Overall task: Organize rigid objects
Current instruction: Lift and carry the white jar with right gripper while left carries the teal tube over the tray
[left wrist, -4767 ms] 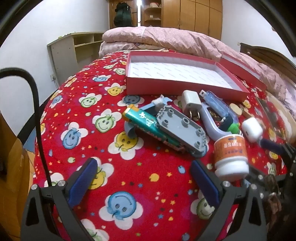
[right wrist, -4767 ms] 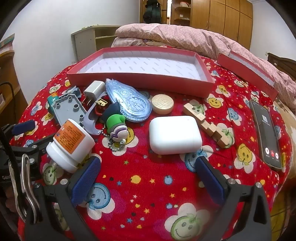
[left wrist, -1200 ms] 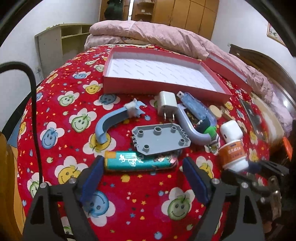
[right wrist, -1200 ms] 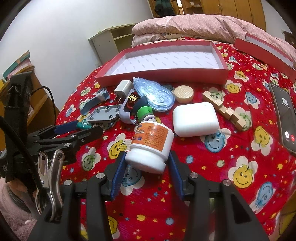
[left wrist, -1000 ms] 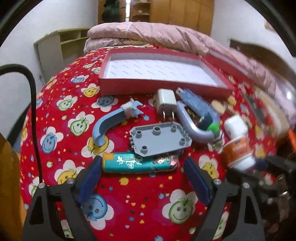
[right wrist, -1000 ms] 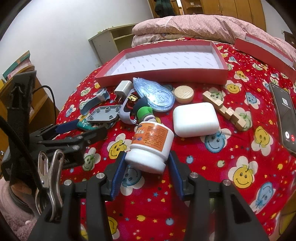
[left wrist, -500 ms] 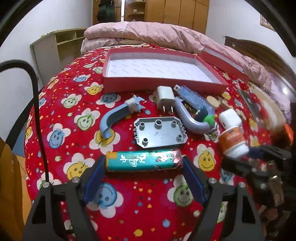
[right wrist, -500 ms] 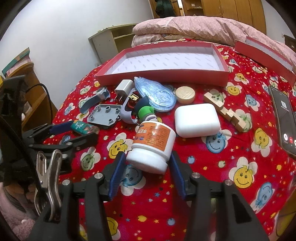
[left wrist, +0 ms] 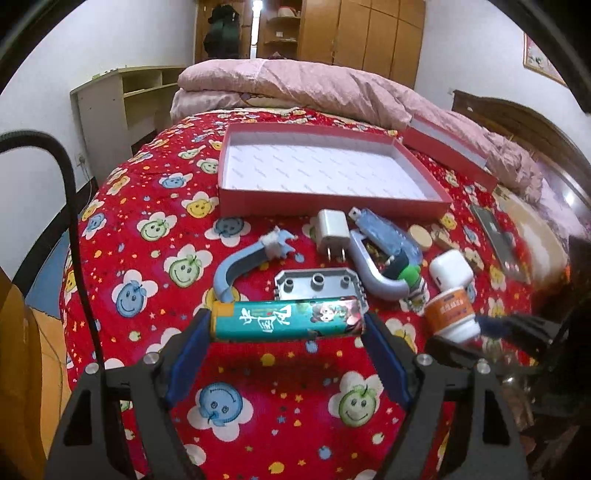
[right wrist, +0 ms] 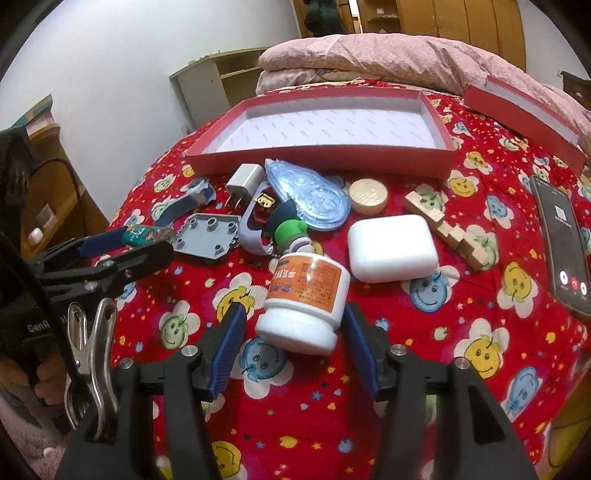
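Teal tube (left wrist: 286,319) now lifted, white bottle (right wrist: 304,295) released

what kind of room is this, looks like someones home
Most likely a bedroom in a home. The objects lie on a bed with a red smiley-flower cover, a folded pink quilt sits at its far end, and wooden wardrobes line the back wall.

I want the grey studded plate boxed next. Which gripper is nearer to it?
Left. The left gripper, clamped on the teal tube, sits just in front of the grey plate. The right gripper is farther off to the plate's right, around the white bottle.
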The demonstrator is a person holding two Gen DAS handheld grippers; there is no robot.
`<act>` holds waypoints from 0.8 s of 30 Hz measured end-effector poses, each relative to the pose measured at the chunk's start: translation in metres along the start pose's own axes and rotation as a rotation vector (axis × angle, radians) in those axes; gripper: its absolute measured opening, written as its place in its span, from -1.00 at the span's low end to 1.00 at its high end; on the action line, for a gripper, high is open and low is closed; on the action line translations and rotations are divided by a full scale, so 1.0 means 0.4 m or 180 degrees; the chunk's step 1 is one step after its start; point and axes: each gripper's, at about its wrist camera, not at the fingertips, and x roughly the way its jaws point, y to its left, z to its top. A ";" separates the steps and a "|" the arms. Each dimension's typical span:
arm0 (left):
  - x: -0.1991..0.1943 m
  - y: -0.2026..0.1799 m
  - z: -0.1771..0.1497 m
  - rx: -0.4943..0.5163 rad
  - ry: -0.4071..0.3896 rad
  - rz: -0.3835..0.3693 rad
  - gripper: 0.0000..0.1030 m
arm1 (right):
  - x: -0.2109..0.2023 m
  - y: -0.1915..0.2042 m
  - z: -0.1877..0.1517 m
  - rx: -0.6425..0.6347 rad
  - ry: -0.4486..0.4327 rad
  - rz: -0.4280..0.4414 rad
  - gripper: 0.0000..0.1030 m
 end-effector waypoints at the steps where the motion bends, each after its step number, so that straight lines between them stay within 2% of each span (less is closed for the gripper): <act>1: 0.000 0.000 0.002 -0.0008 -0.0001 0.0000 0.63 | 0.003 -0.002 0.000 0.0015 0.0013 -0.0002 0.08; 7: 0.015 -0.011 -0.002 0.0084 -0.0005 0.0102 0.63 | 0.000 -0.012 -0.004 0.0077 -0.0021 0.0067 0.08; 19: 0.039 -0.018 0.004 0.0107 0.0005 0.0076 0.63 | 0.003 -0.020 -0.007 0.0098 -0.0088 0.0160 0.08; 21: 0.041 -0.015 0.010 0.0087 0.0007 0.0071 0.63 | 0.003 -0.021 -0.006 0.0088 -0.0101 0.0155 -0.10; 24: 0.039 -0.013 0.018 0.0077 -0.0018 0.0065 0.63 | 0.003 -0.025 -0.005 0.0115 -0.0107 0.0190 -0.11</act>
